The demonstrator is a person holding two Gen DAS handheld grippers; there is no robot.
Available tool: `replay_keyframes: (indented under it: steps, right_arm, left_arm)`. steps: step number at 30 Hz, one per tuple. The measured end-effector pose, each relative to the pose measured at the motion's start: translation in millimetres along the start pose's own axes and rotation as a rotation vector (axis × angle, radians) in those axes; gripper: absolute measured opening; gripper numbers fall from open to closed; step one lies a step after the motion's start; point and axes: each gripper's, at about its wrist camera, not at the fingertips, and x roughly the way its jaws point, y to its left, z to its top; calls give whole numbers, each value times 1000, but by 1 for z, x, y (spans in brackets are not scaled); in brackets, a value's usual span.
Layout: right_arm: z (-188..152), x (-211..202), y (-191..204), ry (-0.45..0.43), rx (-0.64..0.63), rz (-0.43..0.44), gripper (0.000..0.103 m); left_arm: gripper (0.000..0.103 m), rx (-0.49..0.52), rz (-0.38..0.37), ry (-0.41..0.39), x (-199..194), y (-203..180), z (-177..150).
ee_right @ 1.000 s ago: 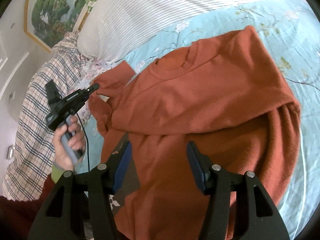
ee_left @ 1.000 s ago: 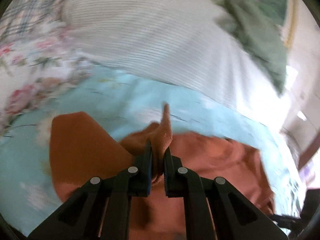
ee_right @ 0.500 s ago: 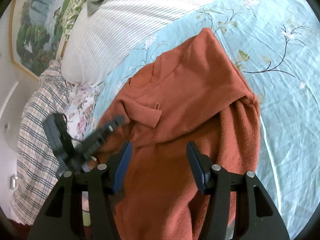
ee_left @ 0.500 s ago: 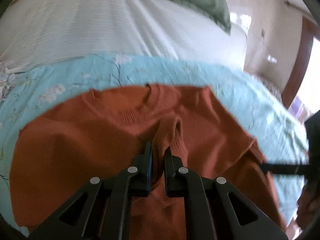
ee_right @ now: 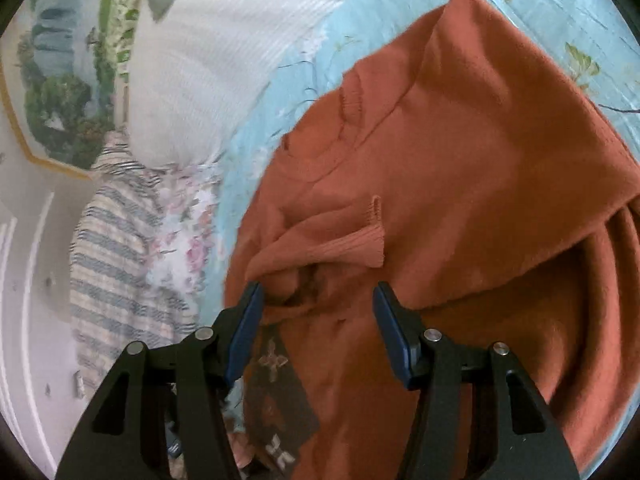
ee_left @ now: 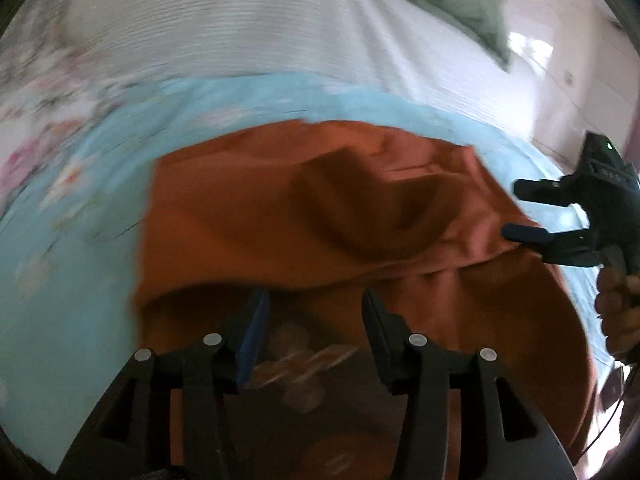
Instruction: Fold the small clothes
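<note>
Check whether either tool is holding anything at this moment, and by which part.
Nothing is held. The left tool and the right tool are both open above the rust-orange knit sweater; its ribbed sleeve cuff lies loose across the sweater's front.

No writing can be read (views blurred).

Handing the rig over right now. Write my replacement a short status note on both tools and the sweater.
Left tool: open, empty, hovering low over the orange sweater.
Right tool: open, empty, at the sweater's side edge.
Sweater lies on the blue floral bedspread. Both sleeves are folded in; one cuff lies across the chest.
Left: fold the body and square it up.
</note>
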Motion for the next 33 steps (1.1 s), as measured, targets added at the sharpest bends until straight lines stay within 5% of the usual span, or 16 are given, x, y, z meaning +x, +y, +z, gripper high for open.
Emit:
replay_keyframes:
  steps: [6, 13, 15, 16, 19, 25, 30, 33]
  right_arm:
    - [35, 17, 5, -56, -83, -120, 58]
    - [39, 84, 20, 132, -262, -245, 49]
    - [35, 87, 26, 123, -309, -269, 12]
    - [34, 83, 26, 115, -307, -247, 4]
    - [37, 53, 35, 20, -299, -156, 4]
    - [55, -42, 42, -246, -343, -215, 4]
    - [69, -39, -3, -213, -266, -329, 4]
    - [63, -39, -13, -210, -228, -296, 4]
  left_arm:
    - [49, -131, 128, 32, 1, 62, -14]
    - [49, -207, 153, 36, 16, 87, -2]
    - [49, -211, 160, 54, 22, 90, 0]
    - [49, -215, 173, 61, 25, 91, 2]
    - [46, -250, 198, 61, 29, 100, 2]
    - [46, -326, 203, 29, 26, 115, 2]
    - [46, -289, 244, 24, 30, 107, 2]
    - [46, -321, 213, -4, 25, 113, -2]
